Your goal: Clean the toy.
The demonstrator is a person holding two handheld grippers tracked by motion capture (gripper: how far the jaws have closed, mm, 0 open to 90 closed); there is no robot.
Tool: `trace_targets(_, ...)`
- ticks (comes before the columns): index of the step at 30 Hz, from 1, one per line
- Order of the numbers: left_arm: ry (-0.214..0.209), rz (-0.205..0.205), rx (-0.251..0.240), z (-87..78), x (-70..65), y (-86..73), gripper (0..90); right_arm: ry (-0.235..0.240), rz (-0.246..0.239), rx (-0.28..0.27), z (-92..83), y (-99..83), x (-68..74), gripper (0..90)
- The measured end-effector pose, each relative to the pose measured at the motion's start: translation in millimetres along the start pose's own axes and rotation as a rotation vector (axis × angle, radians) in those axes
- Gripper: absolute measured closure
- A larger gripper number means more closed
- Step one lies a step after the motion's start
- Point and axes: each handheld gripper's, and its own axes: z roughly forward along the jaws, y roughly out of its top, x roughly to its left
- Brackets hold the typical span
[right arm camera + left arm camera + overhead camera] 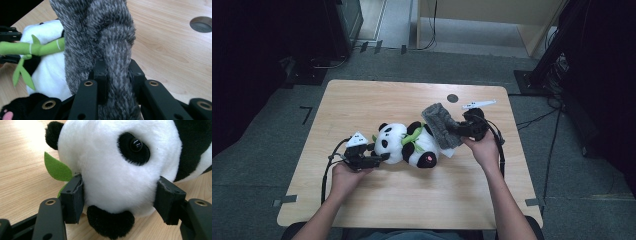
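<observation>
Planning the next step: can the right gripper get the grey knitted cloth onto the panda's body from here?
Probably yes. The right gripper is shut on the grey knitted cloth, which already hangs beside the black-and-white plush panda; the left gripper clamps only the head, leaving the body free.

— Where is there free room on the table (362,100)?

— The far left part and the whole near edge are bare wood. A gripper can pass there freely.

— And what stands in the way?

— The plush panda (409,145) lies across the middle, and the grey knitted cloth (442,125) hangs over its right side. Behind them is a small dark hole (453,98); it seems flat, so probably no obstacle.
</observation>
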Motion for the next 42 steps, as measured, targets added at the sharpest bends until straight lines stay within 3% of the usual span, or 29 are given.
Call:
trace_targets(6, -0.003, 0.009, -0.007, -0.1, 0.6, -1.2, 33.1, -0.018, 0.034, 0.006, 1.7, -10.9, -11.6, 74.9)
trace_targets(12, -0.005, 0.01, -0.007, -0.2, 1.0, -1.3, 32.8, -0.071, 0.05, 0.02, -1.8, -15.9, -22.2, 75.7)
trace_targets(18, -0.003, 0.013, -0.006, -0.3, 0.2, -1.2, 32.2, -0.068, 0.068, -0.034, -18.3, -10.1, -23.7, 76.3)
trace_targets(21, -0.001, 0.011, -0.006, -0.3, -0.3, -1.2, 31.8, -0.055, 0.055, -0.071, -28.5, -0.9, -16.7, 76.3)
trace_targets(24, 0.0, 0.014, -0.007, -0.6, -0.8, -1.5, 30.9, -0.013, 0.036, -0.104, -36.4, 11.4, -5.5, 76.2)
trace_targets(28, 0.001, 0.011, -0.012, -0.5, -1.6, -2.2, 30.4, 0.024, -0.007, -0.12, -37.8, 24.9, 12.9, 76.2)
trace_targets(38, 0.004, 0.017, -0.014, -0.9, -1.8, -3.1, 30.3, 0.138, -0.106, -0.117, -13.5, 52.8, 61.9, 76.2)
trace_targets(42, 0.004, 0.017, -0.015, -0.8, -1.9, -3.2, 30.2, 0.164, -0.139, -0.071, 5.6, 54.7, 75.7, 76.1)
